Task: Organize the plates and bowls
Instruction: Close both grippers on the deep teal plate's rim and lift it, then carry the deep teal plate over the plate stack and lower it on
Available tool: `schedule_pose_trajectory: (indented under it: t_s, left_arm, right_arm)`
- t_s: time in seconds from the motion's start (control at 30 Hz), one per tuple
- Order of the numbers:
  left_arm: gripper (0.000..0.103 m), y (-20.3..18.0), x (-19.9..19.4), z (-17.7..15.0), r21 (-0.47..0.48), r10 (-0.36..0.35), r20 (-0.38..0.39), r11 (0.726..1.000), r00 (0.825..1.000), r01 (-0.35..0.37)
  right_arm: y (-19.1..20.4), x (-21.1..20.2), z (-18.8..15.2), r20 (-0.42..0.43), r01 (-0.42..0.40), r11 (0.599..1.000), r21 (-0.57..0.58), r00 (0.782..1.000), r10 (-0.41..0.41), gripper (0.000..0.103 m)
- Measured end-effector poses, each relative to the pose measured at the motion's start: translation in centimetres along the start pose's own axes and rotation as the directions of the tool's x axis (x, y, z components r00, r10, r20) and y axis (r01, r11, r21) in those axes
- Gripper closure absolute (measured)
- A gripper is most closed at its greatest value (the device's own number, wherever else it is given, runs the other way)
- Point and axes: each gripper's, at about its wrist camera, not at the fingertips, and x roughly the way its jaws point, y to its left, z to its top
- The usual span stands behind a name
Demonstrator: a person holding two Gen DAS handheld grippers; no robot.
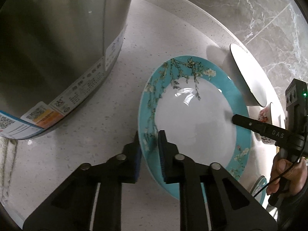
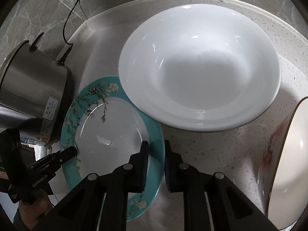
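Note:
A teal-rimmed plate (image 1: pixel 194 127) with blossom branches and a white centre lies on the pale speckled counter (image 1: pixel 80 154). My left gripper (image 1: pixel 150 154) is shut on its left rim, one pad under the edge and one on top. The right gripper (image 1: pixel 236 120) reaches in from the right onto the opposite rim. In the right wrist view my right gripper (image 2: pixel 156 163) is shut on the plate (image 2: pixel 107 127) at its right rim, and the left gripper (image 2: pixel 71 151) bites the far left edge. A big white bowl (image 2: pixel 200 67) stands just behind the plate, its rim overlapping the teal edge.
A steel cooker (image 1: pixel 57 48) with paper labels stands close on the plate's left, its cable (image 2: pixel 71 13) running up the marble wall. A bowl with a red flower pattern (image 2: pixel 284 173) sits at the right. A hand (image 1: pixel 284 173) holds the right gripper's handle.

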Motion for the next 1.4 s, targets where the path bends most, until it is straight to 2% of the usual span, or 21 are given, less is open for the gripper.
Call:
schedule_pose_trajectory:
  t_s: [0.43,0.7,1.17,1.4]
  left_arm:
    - [0.091,0.7,-0.3,-0.4,-0.014,-0.005,0.004,1.0,1.0,0.005]
    - [0.091,0.1,-2.6,-0.9,0.005,-0.003,0.032,1.0,0.999,0.003]
    - [0.091,-2.4,-9.0,-3.4,0.079,-0.059,0.072,0.995,0.996,0.053]
    - [0.091,-5.7,-10.1,-5.4,0.156,-0.097,0.059,0.984,0.993,0.087]
  right_arm:
    - [0.4,-0.6,-1.3,0.015,0.009,1.0,-0.014,1.0,-0.009,0.087]
    - [1.4,-2.0,-2.3,0.04,0.003,1.0,-0.029,0.999,-0.002,0.086]
    - [2.8,-9.1,-6.3,0.145,0.012,1.0,-0.028,0.989,-0.007,0.089]
    - [1.9,-12.4,-9.6,0.192,0.046,0.999,0.008,0.98,-0.047,0.09]
